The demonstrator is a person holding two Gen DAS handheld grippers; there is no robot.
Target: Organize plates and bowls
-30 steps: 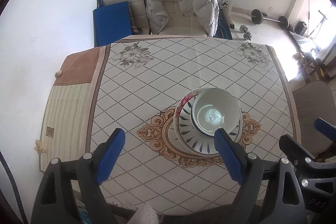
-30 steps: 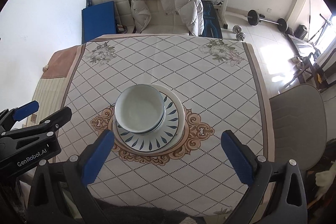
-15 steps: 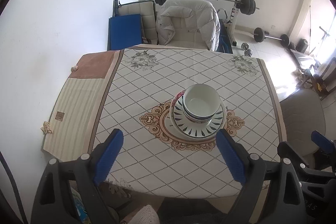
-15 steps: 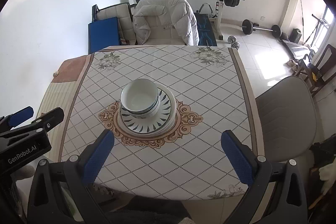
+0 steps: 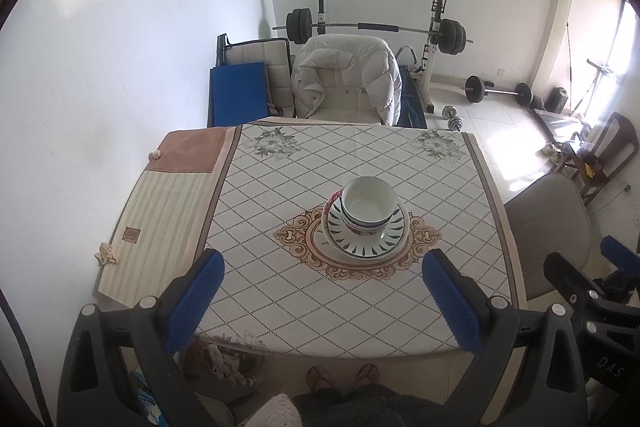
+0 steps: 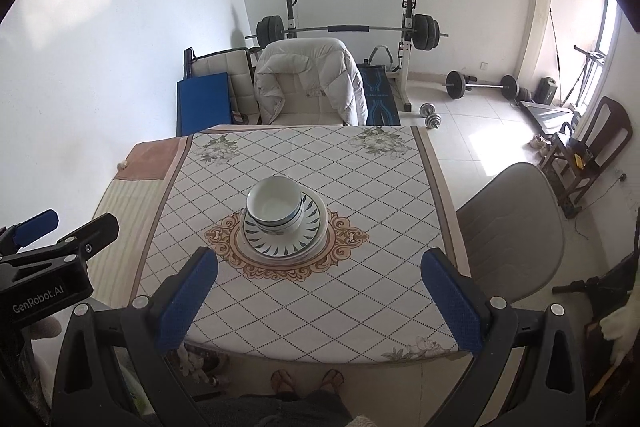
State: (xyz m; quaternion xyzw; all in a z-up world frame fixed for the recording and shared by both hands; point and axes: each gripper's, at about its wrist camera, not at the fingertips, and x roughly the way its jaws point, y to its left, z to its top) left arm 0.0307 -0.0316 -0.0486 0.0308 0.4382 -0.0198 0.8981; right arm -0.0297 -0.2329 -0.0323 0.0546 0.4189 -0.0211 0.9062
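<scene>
We see a smooth, slightly shiny cloth point(image 5: 280, 195) on the desk, like plastic-coated fabric. At its centre the bowls point(image 5: 370, 205) and the plates point(image 5: 366, 241) look like glazed ceramic, glossy and smooth. At 9 o'clock of the cloth lies a matt woven mat point(image 5: 160, 223) with fine ribs. The left tongs point(image 5: 326, 301) and the right tongs point(image 6: 320, 299) have matt black plastic arms and blue rubbery pads point(image 6: 188, 301) with a rough, dotted surface. At 12 o'clock a puffy white jacket point(image 5: 348, 75) of soft quilted cloth hangs on a chair, and the barbell point(image 5: 376, 27) behind looks like metal. The floor point(image 6: 480, 139) is glossy tile.
</scene>
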